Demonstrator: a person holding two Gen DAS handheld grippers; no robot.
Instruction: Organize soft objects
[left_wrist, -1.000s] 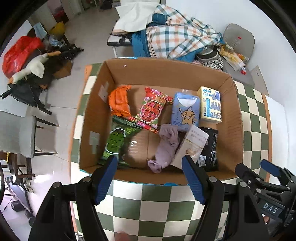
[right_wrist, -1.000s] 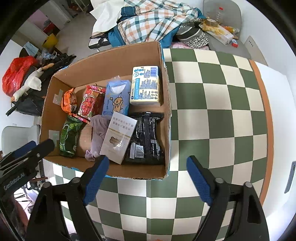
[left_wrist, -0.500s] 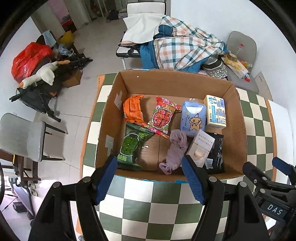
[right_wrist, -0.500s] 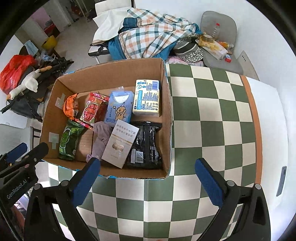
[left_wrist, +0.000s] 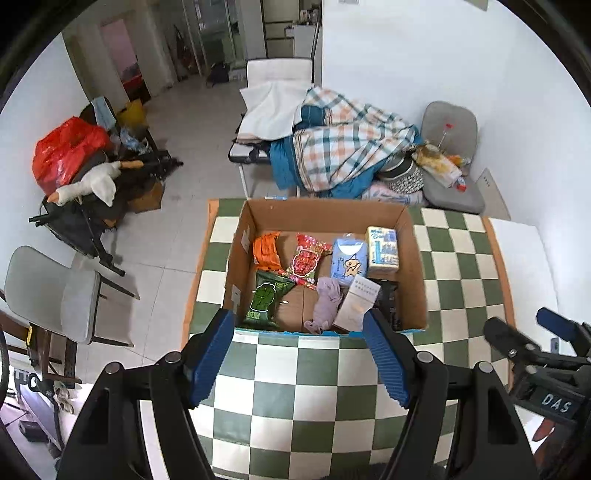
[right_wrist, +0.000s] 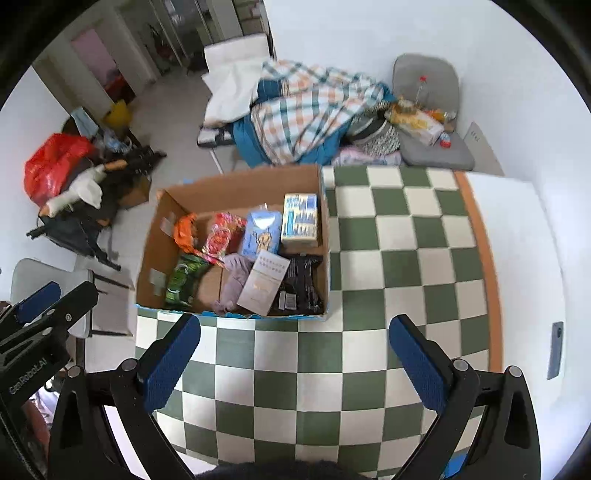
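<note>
An open cardboard box (left_wrist: 325, 212) (right_wrist: 236, 182) stands on the green-and-white checkered table (left_wrist: 314, 373) (right_wrist: 399, 258). It holds snack bags, tissue packs (left_wrist: 349, 258) (right_wrist: 300, 219), a purple cloth (left_wrist: 327, 301) (right_wrist: 234, 277), a white carton (left_wrist: 356, 302) and a black bag (right_wrist: 301, 286). My left gripper (left_wrist: 299, 358) is open and empty, above the table in front of the box. My right gripper (right_wrist: 295, 358) is open and empty, in front of the box's right corner.
Beyond the table is a cot with a plaid blanket (left_wrist: 343, 147) (right_wrist: 306, 110), a grey seat with clutter (left_wrist: 448, 158), a grey chair (left_wrist: 55, 295) at left and a pile with a red bag (left_wrist: 66, 151). A white wall runs along the right.
Both grippers have drawn back and up from the box, which now looks smaller and farther. Both stay open and empty.
</note>
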